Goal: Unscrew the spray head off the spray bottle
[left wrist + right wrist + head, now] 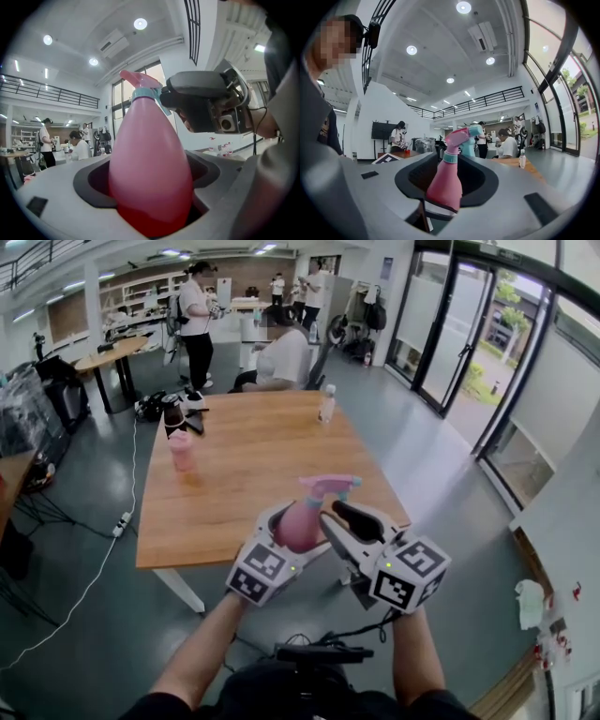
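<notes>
While hovering past the near edge of the worktop (239,474), clamping the pink spray bottle (150,159) by its body in the left gripper (284,538) jaws; flanking its neck under the spray head (328,486) with right gripper (348,517) jaws parted, not pressing.

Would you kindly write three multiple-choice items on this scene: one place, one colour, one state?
1. Where does the clear water bottle stand?
A. on the floor
B. near the far edge of the wooden table
C. on a chair

2. What colour is the body of the spray bottle?
A. green
B. pink
C. black

3. How is the spray head?
A. lying on the table
B. missing
C. seated on the bottle's neck

1 B: it stands on the wood by the far edge.
2 B: the left gripper view shows pink.
3 C: its teal collar sits on the neck.
</notes>
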`<state>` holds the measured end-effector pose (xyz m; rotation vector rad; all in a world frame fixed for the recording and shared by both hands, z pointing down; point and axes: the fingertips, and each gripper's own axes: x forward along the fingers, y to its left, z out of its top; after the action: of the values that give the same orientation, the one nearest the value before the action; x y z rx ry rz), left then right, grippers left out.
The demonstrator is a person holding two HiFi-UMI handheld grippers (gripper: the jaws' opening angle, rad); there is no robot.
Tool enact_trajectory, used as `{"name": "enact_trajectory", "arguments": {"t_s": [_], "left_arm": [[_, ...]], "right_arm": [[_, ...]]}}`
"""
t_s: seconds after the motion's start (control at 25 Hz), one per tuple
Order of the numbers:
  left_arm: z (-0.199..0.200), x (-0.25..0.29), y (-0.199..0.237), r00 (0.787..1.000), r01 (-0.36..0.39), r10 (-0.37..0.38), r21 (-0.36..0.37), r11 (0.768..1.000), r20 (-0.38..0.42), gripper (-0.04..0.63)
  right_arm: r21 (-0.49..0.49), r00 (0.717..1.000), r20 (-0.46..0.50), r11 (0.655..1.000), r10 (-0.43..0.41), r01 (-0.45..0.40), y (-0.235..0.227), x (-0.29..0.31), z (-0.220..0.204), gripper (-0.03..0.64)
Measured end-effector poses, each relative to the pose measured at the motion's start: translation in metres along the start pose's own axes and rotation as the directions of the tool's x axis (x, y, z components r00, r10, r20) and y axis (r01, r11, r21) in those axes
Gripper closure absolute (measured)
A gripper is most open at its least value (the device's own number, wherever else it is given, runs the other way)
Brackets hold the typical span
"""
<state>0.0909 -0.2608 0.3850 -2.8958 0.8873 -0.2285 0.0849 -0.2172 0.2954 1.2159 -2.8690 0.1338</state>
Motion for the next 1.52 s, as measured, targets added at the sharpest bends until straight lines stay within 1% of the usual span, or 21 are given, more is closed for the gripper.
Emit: {"name": "enact_trajectory", "arguments": {"t_s": [0.04, 0.2, 0.36, 0.56, 0.68, 0.84, 1.0, 1.12, 1.2, 1.36, 1.52], "left_arm": [[0.000, 0.000, 0.000, 1.000, -0.005, 0.005, 0.005, 1.000, -0.002, 0.163], [-0.003, -0.001, -0.003, 1.000, -0.023, 0.023, 0.015, 1.000, -0.008, 0.163], [-0.002, 0.000, -0.006, 1.000, -0.018, 0.018, 0.011, 1.000, -0.009, 0.163], [-0.006, 0.000, -0.013, 1.000, -0.002, 0.003, 0.025, 1.000, -0.019, 0.163], [-0.006, -0.002, -0.020, 0.999, 0.035, -0.034, 0.023, 0.999, -0.023, 0.163], [-0.005, -0.008, -0.030, 0.989, 0.144, -0.143, 0.029, 0.989, -0.021, 0.163], [-0.002, -0.015, -0.042, 0.964, 0.266, -0.266, 0.022, 0.964, -0.010, 0.163], [-0.004, -0.018, -0.048, 0.941, 0.337, -0.337, 0.017, 0.941, -0.011, 0.163], [-0.004, -0.020, -0.053, 0.920, 0.391, -0.391, 0.010, 0.920, -0.003, 0.163], [-0.001, -0.028, -0.066, 0.869, 0.494, -0.494, 0.005, 0.870, 0.028, 0.163], [0.001, -0.036, -0.072, 0.837, 0.545, -0.545, 0.026, 0.838, 0.040, 0.163]], "right_arm": [[0.007, 1.000, -0.001, 1.000, -0.009, 0.009, -0.001, 0.002, 0.000, 0.477], [0.023, 1.000, 0.000, 0.999, -0.025, 0.025, -0.001, 0.009, 0.000, 0.474], [0.027, 0.999, -0.011, 0.999, -0.036, 0.036, -0.003, 0.014, -0.002, 0.474], [0.022, 0.999, -0.025, 0.999, -0.039, 0.039, -0.006, 0.016, -0.007, 0.474], [0.008, 1.000, -0.025, 1.000, 0.001, -0.001, -0.003, 0.012, -0.008, 0.476], [0.007, 0.995, -0.019, 0.995, 0.103, -0.103, 0.004, 0.007, -0.009, 0.483], [-0.004, 0.976, -0.013, 0.976, 0.218, -0.218, 0.011, 0.000, -0.008, 0.485], [-0.019, 0.958, -0.028, 0.958, 0.287, -0.288, 0.013, -0.002, -0.011, 0.485], [-0.035, 0.943, -0.032, 0.943, 0.330, -0.331, 0.015, -0.004, -0.013, 0.485], [-0.068, 0.907, -0.029, 0.904, 0.421, -0.422, 0.024, -0.012, -0.012, 0.483], [-0.073, 0.867, -0.015, 0.864, 0.498, -0.498, 0.030, -0.016, -0.011, 0.485]]}}
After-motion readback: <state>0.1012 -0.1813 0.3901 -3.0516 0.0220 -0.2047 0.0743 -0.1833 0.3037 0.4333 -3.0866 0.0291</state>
